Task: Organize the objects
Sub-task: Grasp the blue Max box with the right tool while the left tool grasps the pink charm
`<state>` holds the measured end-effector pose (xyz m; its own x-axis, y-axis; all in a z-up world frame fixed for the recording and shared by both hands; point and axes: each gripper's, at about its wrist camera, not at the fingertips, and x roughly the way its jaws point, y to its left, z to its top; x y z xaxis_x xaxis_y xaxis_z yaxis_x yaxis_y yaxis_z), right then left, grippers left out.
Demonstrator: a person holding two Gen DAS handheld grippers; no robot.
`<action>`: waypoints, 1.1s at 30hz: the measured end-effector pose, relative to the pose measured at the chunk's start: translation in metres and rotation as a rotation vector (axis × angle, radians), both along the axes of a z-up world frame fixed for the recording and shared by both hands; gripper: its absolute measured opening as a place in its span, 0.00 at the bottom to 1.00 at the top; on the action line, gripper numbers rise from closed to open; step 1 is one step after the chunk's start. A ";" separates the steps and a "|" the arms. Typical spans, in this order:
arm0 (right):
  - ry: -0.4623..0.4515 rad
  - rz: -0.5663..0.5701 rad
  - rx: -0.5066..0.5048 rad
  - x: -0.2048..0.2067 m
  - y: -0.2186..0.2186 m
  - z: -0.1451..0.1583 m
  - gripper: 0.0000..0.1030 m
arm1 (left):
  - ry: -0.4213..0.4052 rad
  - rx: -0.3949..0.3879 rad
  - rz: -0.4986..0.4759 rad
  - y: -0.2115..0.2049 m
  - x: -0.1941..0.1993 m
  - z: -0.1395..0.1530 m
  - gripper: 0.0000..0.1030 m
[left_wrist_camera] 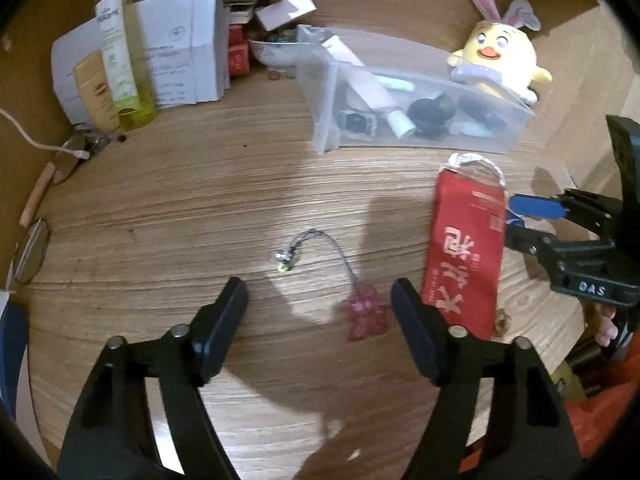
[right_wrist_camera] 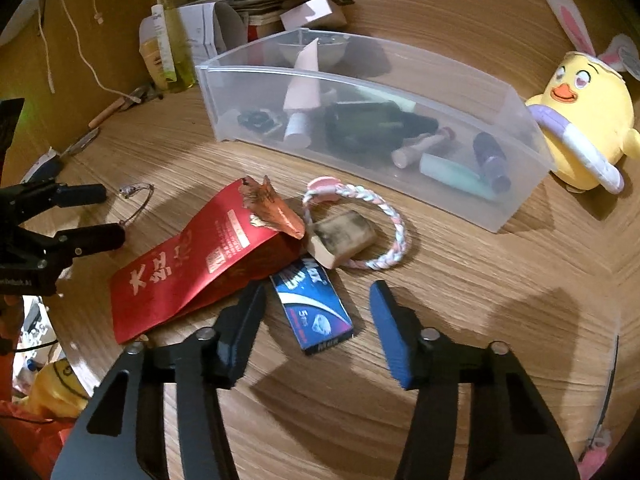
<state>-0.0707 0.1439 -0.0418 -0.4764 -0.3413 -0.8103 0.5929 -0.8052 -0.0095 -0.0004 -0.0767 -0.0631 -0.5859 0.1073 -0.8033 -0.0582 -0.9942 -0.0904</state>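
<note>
My left gripper is open and empty just above the wooden table, with a pink charm on a thin cord lying between its fingers, close to the right one. A red paper packet lies just right of it. My right gripper is open and empty over a small blue box. Beyond it lie the red packet, a worn tan block and a braided pink-white rope ring. A clear plastic bin holding tubes and dark items stands behind; it also shows in the left wrist view.
A yellow plush chick with bunny ears sits right of the bin. White papers and boxes, a green bottle, a bowl and a cable crowd the back left. Wooden walls bound the surface.
</note>
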 end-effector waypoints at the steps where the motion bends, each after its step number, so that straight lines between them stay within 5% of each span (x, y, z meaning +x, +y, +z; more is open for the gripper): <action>1: 0.003 0.000 0.000 0.000 -0.001 0.001 0.36 | 0.000 -0.007 -0.006 0.002 0.000 0.000 0.62; 7: 0.008 -0.008 -0.005 0.002 0.004 0.002 0.25 | 0.003 -0.018 -0.044 0.011 0.003 0.002 0.43; 15: -0.002 -0.022 -0.021 0.005 0.014 0.004 0.25 | -0.028 0.032 -0.013 0.004 -0.005 0.004 0.13; 24: -0.011 -0.047 -0.069 0.005 0.025 0.006 0.25 | -0.020 0.050 0.020 -0.005 0.000 0.012 0.12; 28: 0.001 -0.052 -0.083 0.005 0.029 0.011 0.25 | -0.003 0.034 0.023 -0.006 0.005 0.018 0.33; 33: 0.027 -0.067 -0.099 0.006 0.035 0.020 0.25 | -0.038 0.006 0.008 0.000 0.005 0.011 0.36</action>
<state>-0.0651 0.1793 -0.0220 -0.5222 -0.3861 -0.7604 0.5387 -0.8406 0.0569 0.0045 -0.0763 -0.0525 -0.5561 0.1076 -0.8241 -0.0471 -0.9941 -0.0980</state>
